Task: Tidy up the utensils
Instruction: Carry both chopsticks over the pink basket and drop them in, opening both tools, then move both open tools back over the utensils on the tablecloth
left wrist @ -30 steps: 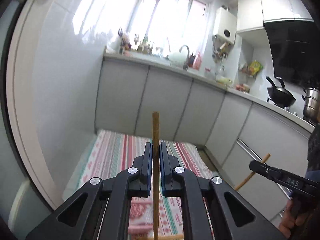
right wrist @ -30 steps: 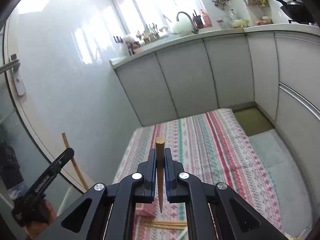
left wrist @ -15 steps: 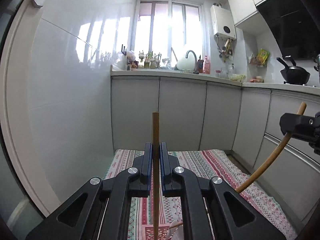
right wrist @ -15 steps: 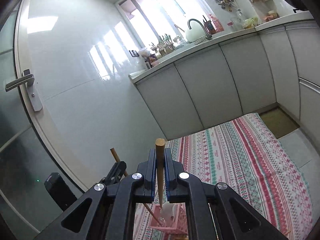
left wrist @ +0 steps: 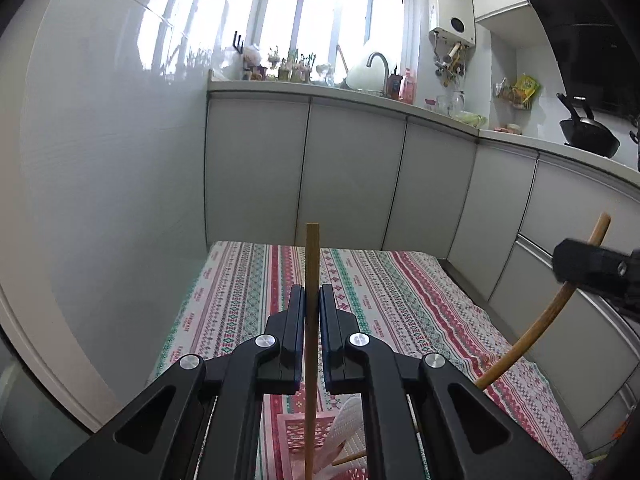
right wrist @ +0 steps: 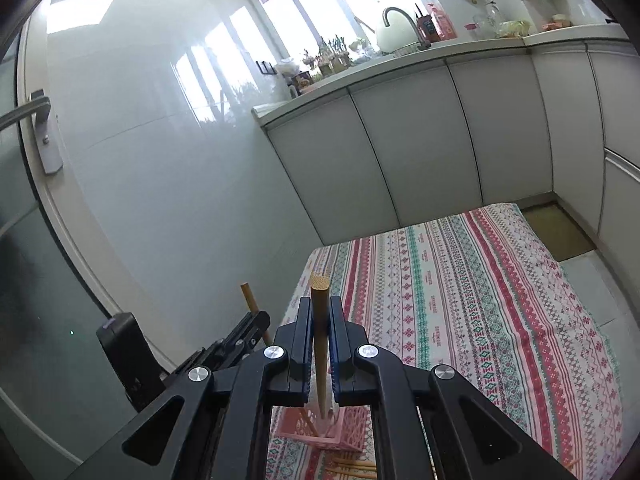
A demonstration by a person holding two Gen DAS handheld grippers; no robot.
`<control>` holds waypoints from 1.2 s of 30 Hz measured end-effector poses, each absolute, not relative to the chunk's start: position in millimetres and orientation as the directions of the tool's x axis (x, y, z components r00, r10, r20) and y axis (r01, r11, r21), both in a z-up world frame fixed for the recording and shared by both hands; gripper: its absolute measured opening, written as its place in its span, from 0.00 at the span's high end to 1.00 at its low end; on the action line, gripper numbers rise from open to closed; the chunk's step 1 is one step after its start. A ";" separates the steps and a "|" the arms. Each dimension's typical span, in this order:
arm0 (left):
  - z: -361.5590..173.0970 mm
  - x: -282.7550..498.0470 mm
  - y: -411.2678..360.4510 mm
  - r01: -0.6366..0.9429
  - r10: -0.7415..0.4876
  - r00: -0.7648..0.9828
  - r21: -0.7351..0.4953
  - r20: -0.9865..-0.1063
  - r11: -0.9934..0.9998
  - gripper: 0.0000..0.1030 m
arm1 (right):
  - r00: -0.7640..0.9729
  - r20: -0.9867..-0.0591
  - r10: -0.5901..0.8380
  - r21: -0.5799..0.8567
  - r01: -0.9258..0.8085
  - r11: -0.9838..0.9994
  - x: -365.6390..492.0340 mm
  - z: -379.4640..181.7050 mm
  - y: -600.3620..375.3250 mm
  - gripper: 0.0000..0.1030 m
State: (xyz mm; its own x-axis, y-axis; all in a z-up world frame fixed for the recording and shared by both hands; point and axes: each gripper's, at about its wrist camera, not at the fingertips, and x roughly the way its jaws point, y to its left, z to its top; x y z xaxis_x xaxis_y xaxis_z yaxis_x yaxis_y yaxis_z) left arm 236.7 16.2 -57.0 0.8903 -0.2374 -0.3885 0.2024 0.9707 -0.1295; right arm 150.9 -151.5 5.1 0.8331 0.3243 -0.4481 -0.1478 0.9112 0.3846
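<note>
My left gripper [left wrist: 312, 294] is shut on a wooden chopstick [left wrist: 312, 248] that stands upright, its lower end over the pink slotted basket [left wrist: 294, 428]. A white utensil [left wrist: 346, 416] leans in that basket. At the right edge my right gripper [left wrist: 588, 266] holds a second chopstick [left wrist: 536, 332] slanting down toward the basket. In the right wrist view the right gripper [right wrist: 320, 305] is shut on its chopstick [right wrist: 320, 284], whose tip hangs inside the pink basket [right wrist: 348, 428]. The left gripper [right wrist: 244, 332] is close on the left.
The basket sits on a table under a red, green and white striped cloth [left wrist: 400, 300]. Loose chopsticks [right wrist: 352, 470] lie on the cloth in front of the basket. A glossy white wall [left wrist: 120, 200] flanks the table on the left, grey cabinets [left wrist: 352, 176] behind.
Both grippers have come down and drawn together over the pink basket, each still holding its chopstick. The right chopstick's tip now reaches into the basket.
</note>
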 end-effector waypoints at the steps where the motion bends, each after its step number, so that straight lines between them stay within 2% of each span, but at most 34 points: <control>1: -56.8 237.1 17.9 0.205 -0.246 0.887 -0.145 -0.391 0.968 0.93 | 0.826 -0.462 0.322 0.376 -0.147 0.915 153.0 0.3 -147.8 0.93; 10: -47.2 221.8 26.7 0.264 -0.331 0.843 -0.210 -0.423 0.941 0.91 | 0.772 -0.548 0.322 0.358 -0.132 0.924 168.5 -30.0 -132.3 0.93; 13: -45.9 219.7 32.8 0.271 -0.365 0.815 -0.262 -0.449 0.926 0.90 | 0.750 -0.573 0.331 0.354 -0.138 0.925 173.2 -36.9 -127.8 0.93; 16: -45.4 216.3 33.1 0.269 -0.365 0.797 -0.258 -0.481 0.928 0.89 | 0.715 -0.598 0.362 0.369 -0.156 0.916 177.0 -43.4 -124.6 0.91; 19: -45.4 210.6 32.0 0.262 -0.345 0.787 -0.229 -0.511 0.938 0.82 | 0.716 -0.595 0.366 0.372 -0.158 0.915 174.4 -38.1 -128.2 0.82; 22: -43.6 203.8 34.0 0.246 -0.328 0.776 -0.221 -0.538 0.944 0.72 | 0.718 -0.582 0.381 0.392 -0.162 0.906 168.7 -28.9 -138.4 0.82; 25: -40.2 197.6 37.6 0.240 -0.331 0.760 -0.231 -0.559 0.943 0.69 | 0.713 -0.576 0.401 0.423 -0.160 0.892 161.7 -21.4 -153.6 0.80; 27: -37.4 192.2 39.0 0.235 -0.330 0.752 -0.236 -0.571 0.943 0.63 | 0.714 -0.568 0.411 0.441 -0.158 0.884 155.6 -16.2 -163.1 0.73; 29: -33.7 185.5 40.5 0.230 -0.329 0.744 -0.238 -0.582 0.943 0.57 | 0.723 -0.551 0.416 0.459 -0.154 0.875 147.8 -10.5 -174.5 0.47; 30: -31.9 183.1 41.0 0.228 -0.328 0.740 -0.240 -0.587 0.944 0.55 | 0.732 -0.538 0.418 0.468 -0.153 0.870 143.1 -7.4 -179.7 0.43; 32: -29.2 177.6 42.4 0.217 -0.320 0.732 -0.239 -0.602 0.947 0.47 | 0.739 -0.530 0.416 0.474 -0.149 0.868 134.6 -1.6 -189.1 0.43; 36: -26.9 164.8 43.6 0.205 -0.306 0.712 -0.230 -0.632 0.951 0.39 | 0.735 -0.560 0.383 0.456 -0.113 0.883 122.6 0.6 -206.0 0.41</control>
State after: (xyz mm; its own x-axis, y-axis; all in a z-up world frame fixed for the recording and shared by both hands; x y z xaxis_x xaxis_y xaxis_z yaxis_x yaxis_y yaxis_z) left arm 164.8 43.6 -26.9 0.7121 -0.3064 -0.6317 0.2049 0.9513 -0.2305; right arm 122.6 -206.0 0.6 0.7348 0.3830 -0.5598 -0.1129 0.8828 0.4559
